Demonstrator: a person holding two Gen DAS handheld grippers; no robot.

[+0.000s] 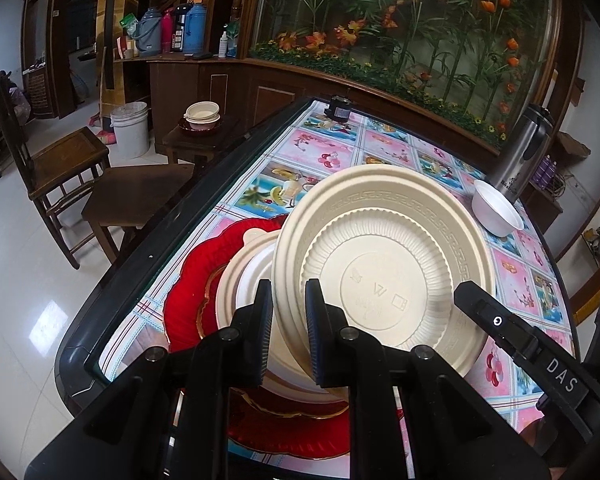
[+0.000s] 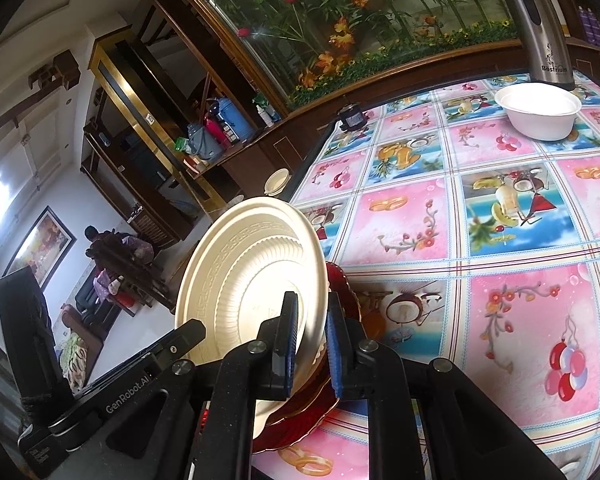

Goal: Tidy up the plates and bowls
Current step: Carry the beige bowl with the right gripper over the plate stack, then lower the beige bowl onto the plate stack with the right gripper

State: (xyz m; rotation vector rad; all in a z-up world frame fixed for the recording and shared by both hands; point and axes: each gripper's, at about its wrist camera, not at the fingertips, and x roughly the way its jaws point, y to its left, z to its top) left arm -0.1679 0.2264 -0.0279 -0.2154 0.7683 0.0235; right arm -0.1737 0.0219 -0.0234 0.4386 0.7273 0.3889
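Note:
A cream plate (image 1: 384,264) with a key-pattern rim is held tilted on edge, underside facing me, over a cream bowl (image 1: 244,276) that sits on a red plate (image 1: 188,292). My left gripper (image 1: 288,320) is shut on the cream plate's near rim. My right gripper (image 2: 310,340) is shut on the same cream plate (image 2: 252,272) at its other edge, with the red plate (image 2: 340,292) just behind it. A small white bowl (image 1: 496,208) stands far right on the table, also in the right wrist view (image 2: 538,110).
The table (image 2: 460,220) has a pink and blue patterned cloth. A steel thermos (image 2: 540,24) stands by the white bowl. A dark small object (image 1: 338,110) sits at the far table edge. Chairs (image 1: 60,164) and a stool with stacked bowls (image 1: 202,118) stand to the left.

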